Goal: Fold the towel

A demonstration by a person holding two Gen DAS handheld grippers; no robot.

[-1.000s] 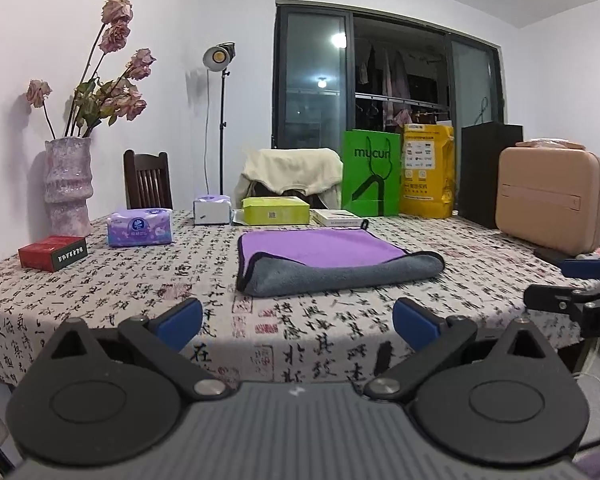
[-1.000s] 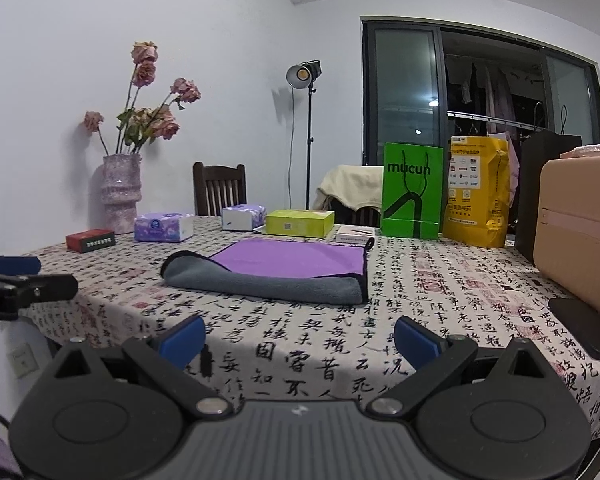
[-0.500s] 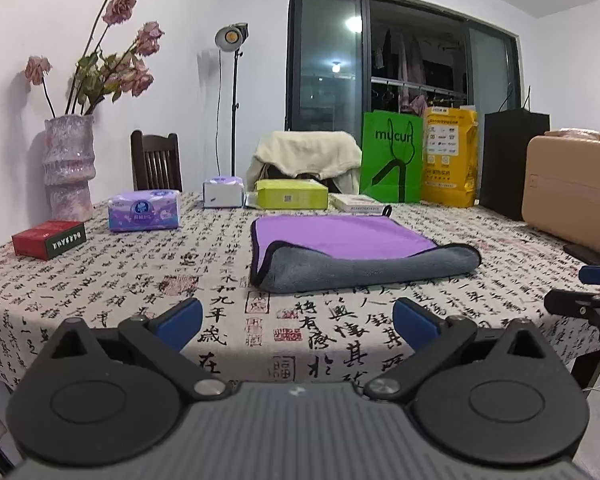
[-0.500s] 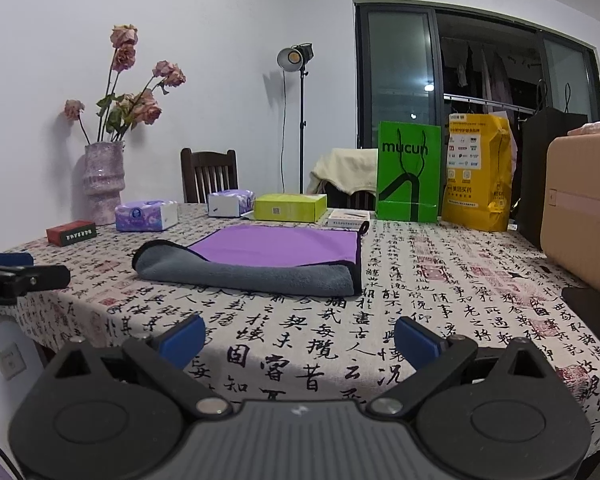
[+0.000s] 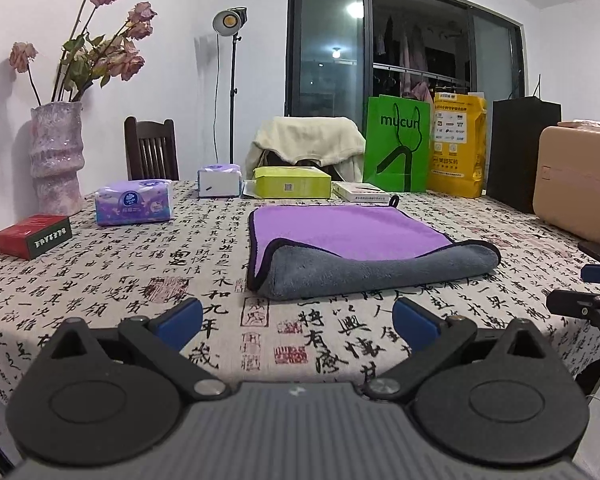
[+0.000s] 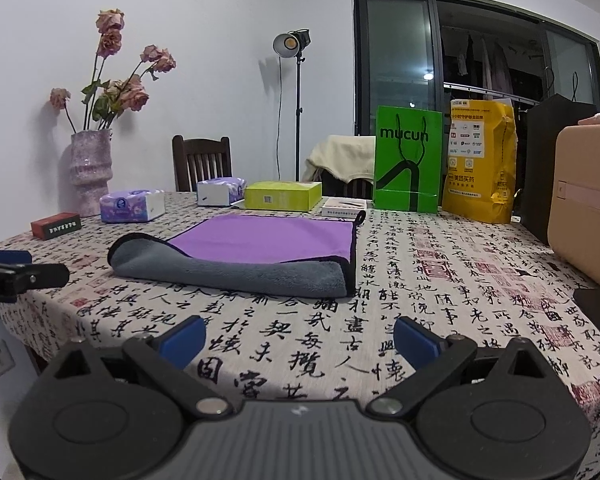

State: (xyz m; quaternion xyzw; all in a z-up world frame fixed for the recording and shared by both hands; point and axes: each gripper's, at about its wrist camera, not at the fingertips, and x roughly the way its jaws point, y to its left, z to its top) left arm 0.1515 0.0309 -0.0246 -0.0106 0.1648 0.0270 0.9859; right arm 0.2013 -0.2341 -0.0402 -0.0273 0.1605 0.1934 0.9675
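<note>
— What sort of place is this?

— A home, a dining room by the look of it. A table (image 5: 100, 280) under a printed cloth fills the lower frame, a wooden chair (image 5: 152, 154) behind it.

— Anything else?

— A vase (image 5: 56, 160) of dried roses at left, tissue packs (image 5: 132, 202), shopping bags (image 6: 406, 160) at right, and clothes (image 5: 408, 52) hanging behind the glass door (image 5: 328, 48) at upper right.

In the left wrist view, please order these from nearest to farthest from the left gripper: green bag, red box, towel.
From the left gripper:
1. towel, straight ahead, centre of the table.
2. red box, far left near the table edge.
3. green bag, upright at the far side, right of centre.
</note>
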